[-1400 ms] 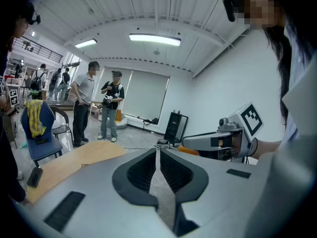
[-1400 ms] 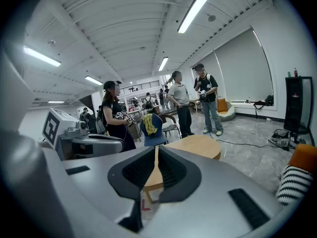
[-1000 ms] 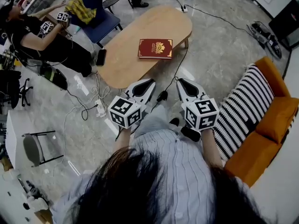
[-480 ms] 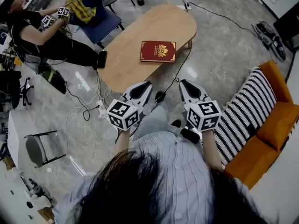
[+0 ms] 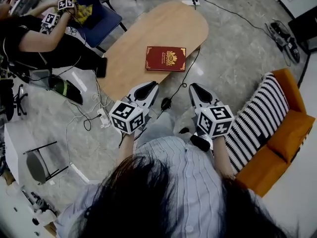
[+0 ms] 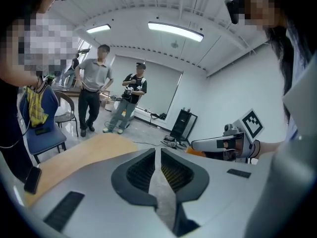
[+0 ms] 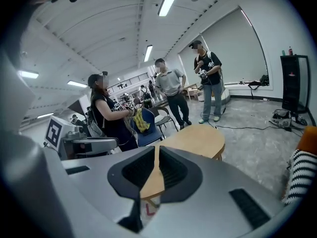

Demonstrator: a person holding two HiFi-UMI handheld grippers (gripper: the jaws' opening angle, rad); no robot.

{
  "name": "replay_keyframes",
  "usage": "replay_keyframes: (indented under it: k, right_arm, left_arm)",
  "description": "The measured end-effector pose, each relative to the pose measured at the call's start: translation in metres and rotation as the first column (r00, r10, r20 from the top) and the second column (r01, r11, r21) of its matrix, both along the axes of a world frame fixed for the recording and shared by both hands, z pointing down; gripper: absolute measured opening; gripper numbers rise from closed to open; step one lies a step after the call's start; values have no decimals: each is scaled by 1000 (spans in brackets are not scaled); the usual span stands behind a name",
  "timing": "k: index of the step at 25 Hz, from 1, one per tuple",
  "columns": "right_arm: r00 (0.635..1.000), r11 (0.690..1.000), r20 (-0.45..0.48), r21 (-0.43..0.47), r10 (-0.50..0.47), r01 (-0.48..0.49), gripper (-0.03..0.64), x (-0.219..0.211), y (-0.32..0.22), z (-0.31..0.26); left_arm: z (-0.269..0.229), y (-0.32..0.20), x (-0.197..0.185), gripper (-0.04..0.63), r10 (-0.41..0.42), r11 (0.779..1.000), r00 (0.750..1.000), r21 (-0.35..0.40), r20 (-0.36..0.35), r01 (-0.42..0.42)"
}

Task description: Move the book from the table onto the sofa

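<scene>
A dark red book (image 5: 166,58) with a gold emblem lies flat near the front edge of the oval wooden table (image 5: 148,29). In the head view both grippers are held out side by side, short of the table and pointing toward it. My left gripper (image 5: 151,85) is shut and empty, just below the table's near edge. The right gripper (image 5: 193,87) is also shut and empty, over the floor to the right of the book. The left gripper view shows shut jaws (image 6: 158,151) with the table (image 6: 79,155) beyond. In the right gripper view the shut jaws (image 7: 157,151) face the table (image 7: 195,138). The orange sofa (image 5: 292,133) stands at the right.
A black-and-white striped cushion (image 5: 257,115) lies on the sofa. A seated person (image 5: 44,38) and a blue chair (image 5: 96,14) are at the table's left. A black cable (image 5: 176,90) and a power strip (image 5: 103,118) lie on the floor near my feet. Two people (image 7: 190,90) stand beyond the table.
Both grippers have moved forward toward the table and book, staying shut. The seated person at the left has shifted their arms and legs.
</scene>
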State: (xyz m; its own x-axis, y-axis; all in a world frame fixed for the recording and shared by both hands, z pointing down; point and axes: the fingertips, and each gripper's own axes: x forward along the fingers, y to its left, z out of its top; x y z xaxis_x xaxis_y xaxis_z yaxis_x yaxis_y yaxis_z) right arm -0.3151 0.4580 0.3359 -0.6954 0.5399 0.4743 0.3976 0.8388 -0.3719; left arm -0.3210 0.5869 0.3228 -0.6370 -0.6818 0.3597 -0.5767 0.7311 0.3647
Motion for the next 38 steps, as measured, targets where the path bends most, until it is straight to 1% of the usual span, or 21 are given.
replay_keyframes:
  k: [3,8,11,14,20,25,31,33,35,38]
  right_arm:
    - [1000,1000,-21,15,8,-8,35,-19,8,9]
    - [998,998,-42,42,47,-45,35,-50,13,17]
    - [995,996,-55,47,81,-79,35,-68,12,20]
    - [993,994,-66,61,98,-94,35,-75,15,24]
    - [991,992,-86,87,104,-96,35,-90,15,31]
    - [987,990,-107,88,122,-113,35,-107,3,39]
    - [984,989,-139,105,116,-102,37,-139,-13,56]
    - [983,990,-147,109,107,-92,37,-151,-18,63]
    - [983,990,-157,113,100,-82,37,-164,-23,72]
    - [980,992,-192,117,60,-38,38,-180,-26,93]
  left_arm:
    - [12,10,-20,28,23,1000,1000,-3,-17,-23]
    - [30,24,-48,62,108,993,994,-42,-33,-109]
    - [35,32,-64,72,136,990,990,-25,-38,-137]
    - [40,40,-77,74,145,989,988,-11,-47,-146]
    - [52,58,-98,80,112,994,992,-6,-65,-113]
    - [72,64,-111,101,83,996,991,-18,-105,-85]
    - [90,72,-128,117,23,1000,989,-18,-144,-25]
    - [102,70,-132,128,13,1000,985,-10,-170,-15]
    - [120,66,-137,142,7,1000,978,-7,-210,-9]
    - [151,63,-145,156,-1,999,961,-38,-276,-10]
